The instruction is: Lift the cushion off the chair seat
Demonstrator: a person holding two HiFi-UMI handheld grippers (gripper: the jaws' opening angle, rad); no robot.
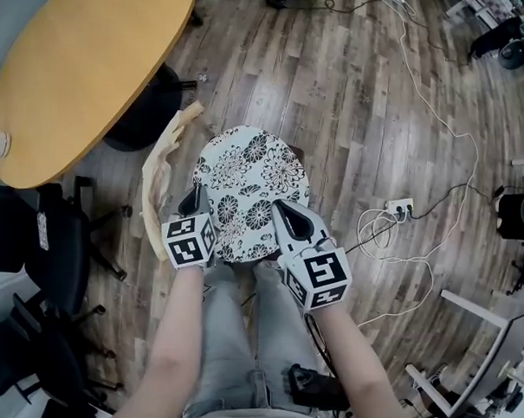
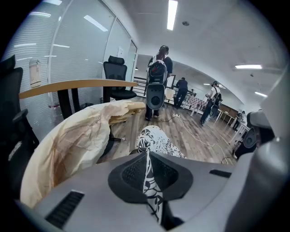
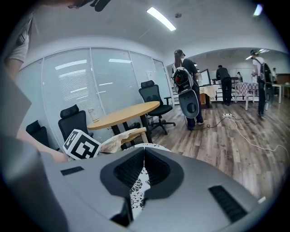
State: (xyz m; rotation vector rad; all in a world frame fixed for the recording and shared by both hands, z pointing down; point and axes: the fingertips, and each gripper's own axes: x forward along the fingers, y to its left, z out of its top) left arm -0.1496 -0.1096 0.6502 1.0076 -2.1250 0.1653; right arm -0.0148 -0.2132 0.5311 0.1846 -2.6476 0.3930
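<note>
A round cushion (image 1: 250,186) with a black-and-white flower print hangs in the air between my two grippers, with the person's legs below it. My left gripper (image 1: 195,203) is shut on its left near edge, and the left gripper view shows the fabric (image 2: 156,142) pinched between the jaws (image 2: 146,158). On the right near edge my right gripper (image 1: 284,216) is shut too, with patterned cloth (image 3: 137,188) caught between its jaws (image 3: 143,158). The chair's beige backrest (image 1: 162,169) stands just left of the cushion. The seat is hidden under the cushion.
A round wooden table (image 1: 86,66) fills the upper left, with black office chairs (image 1: 34,263) beside it. White cables and a power strip (image 1: 399,205) lie on the wood floor to the right. Several people (image 2: 156,81) stand far off in the room.
</note>
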